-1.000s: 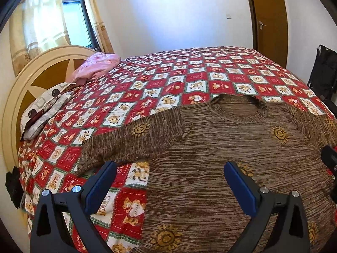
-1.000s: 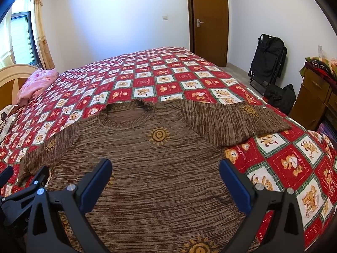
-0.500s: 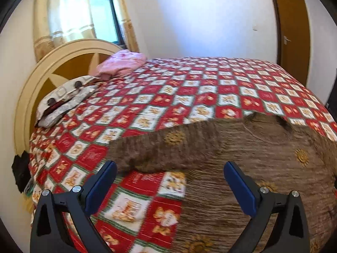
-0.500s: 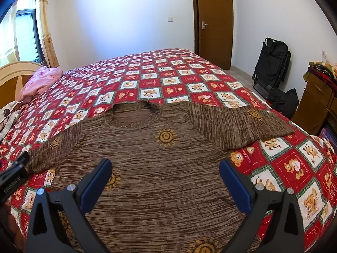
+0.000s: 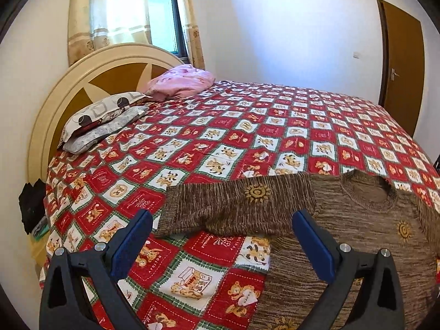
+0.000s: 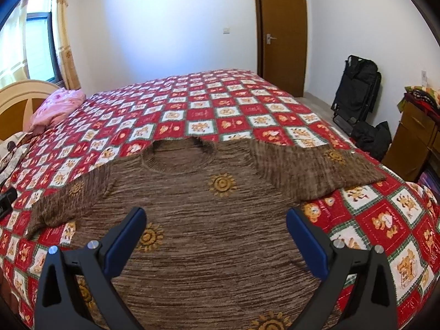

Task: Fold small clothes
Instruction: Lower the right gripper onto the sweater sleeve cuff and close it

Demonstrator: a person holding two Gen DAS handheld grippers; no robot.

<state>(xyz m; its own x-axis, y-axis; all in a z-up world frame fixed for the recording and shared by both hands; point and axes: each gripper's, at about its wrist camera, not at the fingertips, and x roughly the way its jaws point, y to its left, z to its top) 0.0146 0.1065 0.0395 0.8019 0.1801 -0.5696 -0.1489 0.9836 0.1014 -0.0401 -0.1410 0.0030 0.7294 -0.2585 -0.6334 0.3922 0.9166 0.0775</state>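
We see the brown knitted sweater with sun motifs spread flat on the red patchwork quilted bed. Left claw and right claw both released, empty above it.

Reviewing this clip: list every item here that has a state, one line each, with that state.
Brown sweater: spread flat on the bedspread, both sleeves out, unfolded.
Left gripper: open, empty, above the left sleeve.
Right gripper: open, empty, above the sweater body.
Door: shut.
Pink cloth: bundled by the headboard.
Pillows: stacked.
Curtain: drawn over part of the window.
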